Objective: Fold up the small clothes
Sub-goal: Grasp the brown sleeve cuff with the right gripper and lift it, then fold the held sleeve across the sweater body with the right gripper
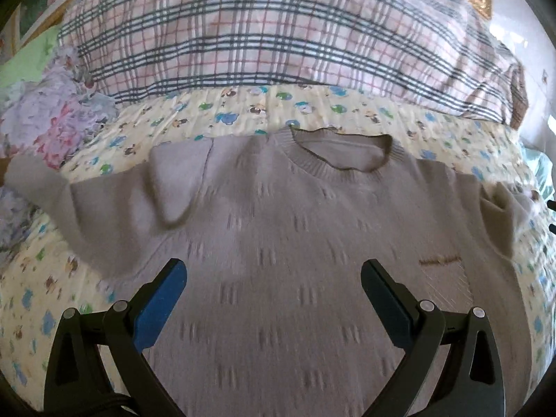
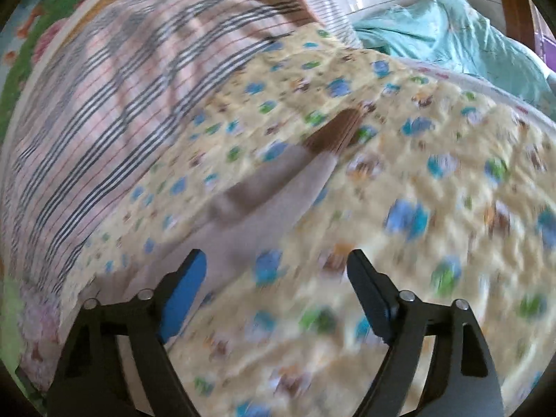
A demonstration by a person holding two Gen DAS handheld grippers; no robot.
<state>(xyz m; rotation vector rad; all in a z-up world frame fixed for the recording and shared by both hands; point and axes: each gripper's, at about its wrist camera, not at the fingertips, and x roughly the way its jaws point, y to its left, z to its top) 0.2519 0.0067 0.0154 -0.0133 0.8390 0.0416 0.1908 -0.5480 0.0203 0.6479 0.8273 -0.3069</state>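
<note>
A grey sweater (image 1: 299, 243) lies flat on the bed's yellow blanket (image 1: 222, 114), its neck hole toward the striped pillow (image 1: 264, 27). The left gripper (image 1: 272, 271) hangs over its middle, jaws spread wide and holding nothing. The right gripper (image 2: 276, 264) is over one sleeve (image 2: 278, 191), jaws spread too, and that view is blurry.

One sweater, two claws, four pieces of bedding.

One taupe knit sweater (image 1: 295, 243), one yellow animal-print quilt (image 2: 417, 191), one plaid pillow (image 1: 260, 24), one teal blanket (image 2: 451, 34), one floral cloth (image 1: 52, 118), two black claws.
</note>
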